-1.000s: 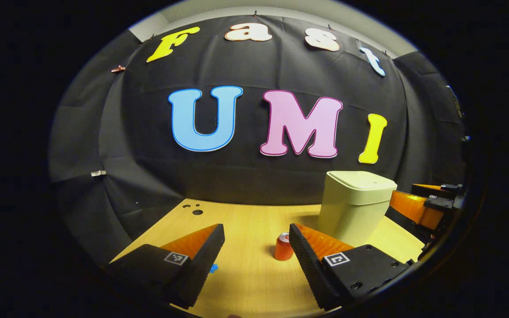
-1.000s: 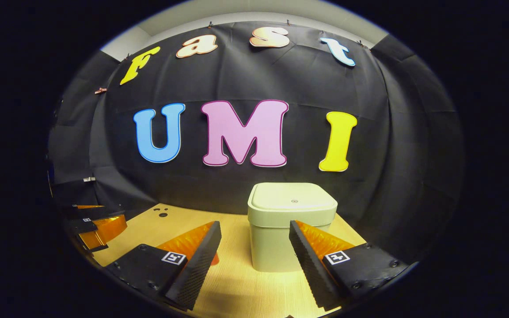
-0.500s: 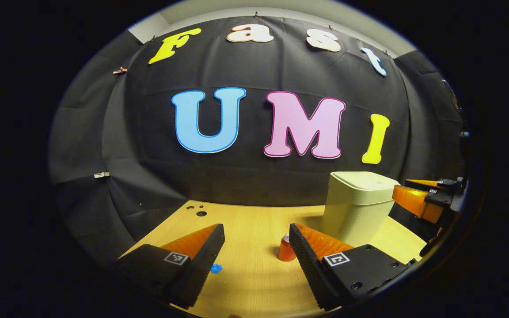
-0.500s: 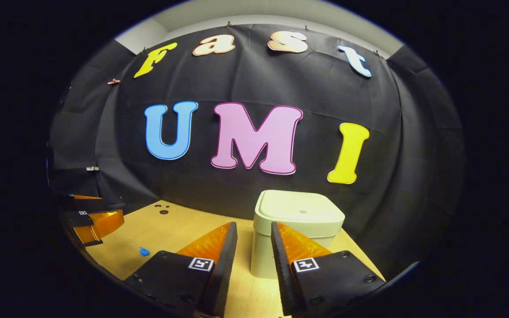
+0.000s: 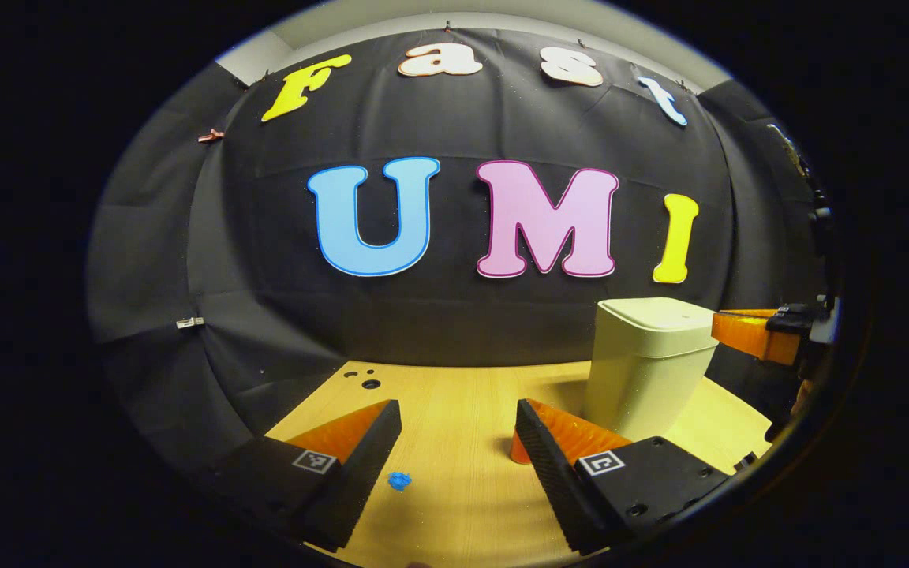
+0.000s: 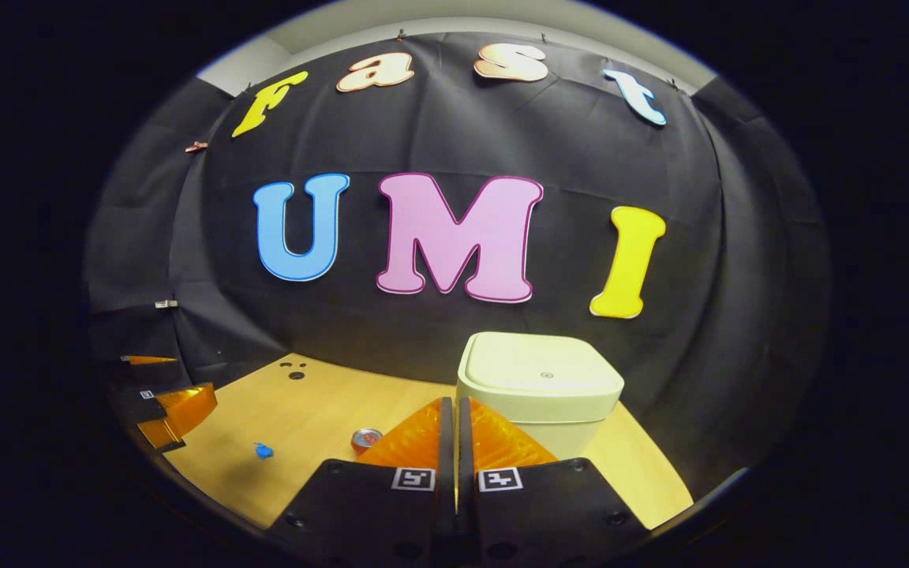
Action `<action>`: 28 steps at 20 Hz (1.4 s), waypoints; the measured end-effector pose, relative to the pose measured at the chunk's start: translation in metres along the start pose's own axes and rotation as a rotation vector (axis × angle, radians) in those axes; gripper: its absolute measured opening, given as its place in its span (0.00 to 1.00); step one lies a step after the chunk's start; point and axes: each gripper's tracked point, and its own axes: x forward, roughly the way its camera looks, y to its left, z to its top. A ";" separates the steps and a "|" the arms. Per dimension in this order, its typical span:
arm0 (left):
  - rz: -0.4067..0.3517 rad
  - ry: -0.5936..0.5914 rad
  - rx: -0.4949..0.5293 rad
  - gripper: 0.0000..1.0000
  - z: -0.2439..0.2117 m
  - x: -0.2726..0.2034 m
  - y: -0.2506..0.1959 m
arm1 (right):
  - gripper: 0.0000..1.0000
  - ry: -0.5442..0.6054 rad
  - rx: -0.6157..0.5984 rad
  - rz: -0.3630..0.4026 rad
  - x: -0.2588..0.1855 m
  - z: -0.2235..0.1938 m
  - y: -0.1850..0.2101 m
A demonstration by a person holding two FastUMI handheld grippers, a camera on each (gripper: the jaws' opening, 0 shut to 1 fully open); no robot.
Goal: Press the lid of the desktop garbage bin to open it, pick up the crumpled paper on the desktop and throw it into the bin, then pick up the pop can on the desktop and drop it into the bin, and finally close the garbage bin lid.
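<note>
We see our left tool as two wedge-shaped fingers with finely ribbed inner faces, each widening into a flat mount. A square black-and-white marker sits on each mount, and small round screws lie just behind the marker, nearer the camera. Our right tool has the same build, with wedge fingers, a marker on each mount, and screws outward of the marker.

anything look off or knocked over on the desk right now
Nothing stands out. The garbage bin stands upright with its lid flat and closed, the pop can is upright, and the small blue crumpled paper lies loose on the wooden desktop.
</note>
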 end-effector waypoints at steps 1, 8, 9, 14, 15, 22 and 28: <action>0.002 0.002 -0.003 0.95 0.000 0.000 0.000 | 0.05 0.010 0.012 0.016 0.000 0.001 0.000; 0.046 0.005 0.004 0.95 -0.002 0.001 0.008 | 0.05 0.042 -0.018 0.046 0.020 0.016 -0.017; 0.051 0.009 -0.001 0.95 -0.004 0.001 0.008 | 0.05 0.037 -0.021 0.039 0.024 0.021 -0.021; 0.079 0.019 0.000 0.95 -0.006 0.000 0.013 | 0.05 0.021 -0.039 0.005 0.056 0.037 -0.046; 0.085 0.022 0.003 0.95 -0.007 -0.001 0.014 | 0.05 0.020 -0.041 -0.003 0.063 0.038 -0.052; 0.157 0.071 0.024 0.95 -0.019 -0.006 0.029 | 0.05 0.073 -0.040 -0.080 0.105 0.021 -0.097; 0.187 0.113 0.022 0.96 -0.021 -0.007 0.031 | 0.05 0.128 0.000 -0.110 0.129 -0.002 -0.115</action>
